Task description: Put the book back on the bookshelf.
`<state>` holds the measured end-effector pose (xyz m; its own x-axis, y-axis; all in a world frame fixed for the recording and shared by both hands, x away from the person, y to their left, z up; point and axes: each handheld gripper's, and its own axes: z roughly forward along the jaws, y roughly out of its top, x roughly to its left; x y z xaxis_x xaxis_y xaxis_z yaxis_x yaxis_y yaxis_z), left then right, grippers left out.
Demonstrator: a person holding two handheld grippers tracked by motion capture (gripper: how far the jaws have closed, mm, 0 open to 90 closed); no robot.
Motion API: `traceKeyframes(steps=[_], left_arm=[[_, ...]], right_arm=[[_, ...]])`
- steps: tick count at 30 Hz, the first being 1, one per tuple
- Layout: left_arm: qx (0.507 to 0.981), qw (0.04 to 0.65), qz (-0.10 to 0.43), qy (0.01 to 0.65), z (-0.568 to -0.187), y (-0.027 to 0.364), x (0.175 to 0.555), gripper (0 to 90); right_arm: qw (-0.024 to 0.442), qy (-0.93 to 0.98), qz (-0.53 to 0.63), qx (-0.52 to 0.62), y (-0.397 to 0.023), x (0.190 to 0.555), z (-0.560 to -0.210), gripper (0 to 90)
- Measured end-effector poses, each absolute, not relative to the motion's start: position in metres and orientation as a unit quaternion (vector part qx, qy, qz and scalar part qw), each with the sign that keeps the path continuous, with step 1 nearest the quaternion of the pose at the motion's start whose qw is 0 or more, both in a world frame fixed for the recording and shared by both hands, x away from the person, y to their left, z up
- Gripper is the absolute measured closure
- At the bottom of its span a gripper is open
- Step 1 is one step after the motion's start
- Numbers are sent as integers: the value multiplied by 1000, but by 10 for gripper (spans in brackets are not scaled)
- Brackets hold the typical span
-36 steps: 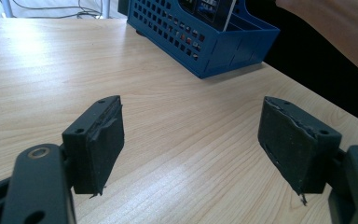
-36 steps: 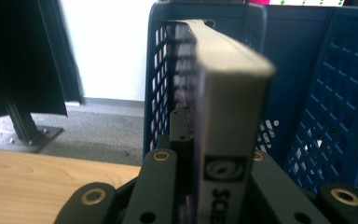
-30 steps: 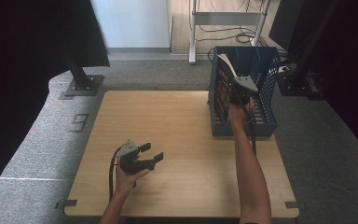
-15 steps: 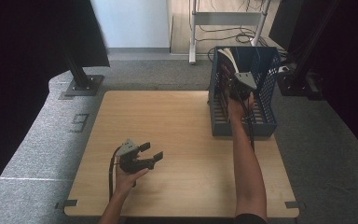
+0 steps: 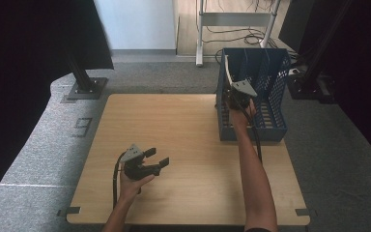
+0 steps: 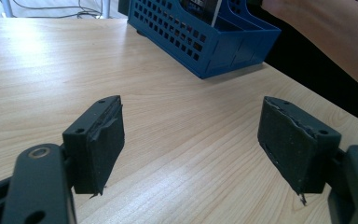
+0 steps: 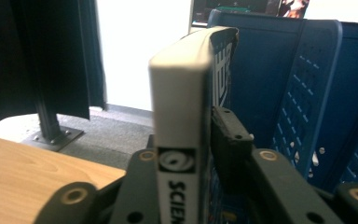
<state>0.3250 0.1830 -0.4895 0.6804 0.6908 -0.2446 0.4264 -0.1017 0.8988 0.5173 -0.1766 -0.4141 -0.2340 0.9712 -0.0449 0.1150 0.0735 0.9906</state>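
Book (image 7: 179,107) upright between right gripper (image 7: 205,140) fingers (image 7: 228,135), loosened beside it, inside blue basket (image 5: 275,104); left gripper (image 6: 191,140) fingers wide open.

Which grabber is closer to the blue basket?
The right. The right gripper is at the blue basket, with a book between its jaws. The left gripper is far off, over the bare wooden table.
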Motion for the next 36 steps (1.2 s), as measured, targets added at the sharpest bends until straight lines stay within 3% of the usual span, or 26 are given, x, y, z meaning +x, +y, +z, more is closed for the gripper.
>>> traceKeyframes(steps=[7,11,24,29,36], left_arm=[[733,551,119,379,-489,182,325,226],[736,550,119,377,-489,180,324,226],[733,549,122,383,-491,185,326,228],[734,547,120,384,-492,184,327,228],[735,547,121,383,-492,183,326,228]], right_arm=[[398,607,516,454,-181,508,-423,699],[404,607,513,452,-181,508,-425,748],[422,596,513,451,-182,520,-428,766],[418,595,520,447,-182,521,-430,735],[402,603,531,440,-181,519,-429,603]])
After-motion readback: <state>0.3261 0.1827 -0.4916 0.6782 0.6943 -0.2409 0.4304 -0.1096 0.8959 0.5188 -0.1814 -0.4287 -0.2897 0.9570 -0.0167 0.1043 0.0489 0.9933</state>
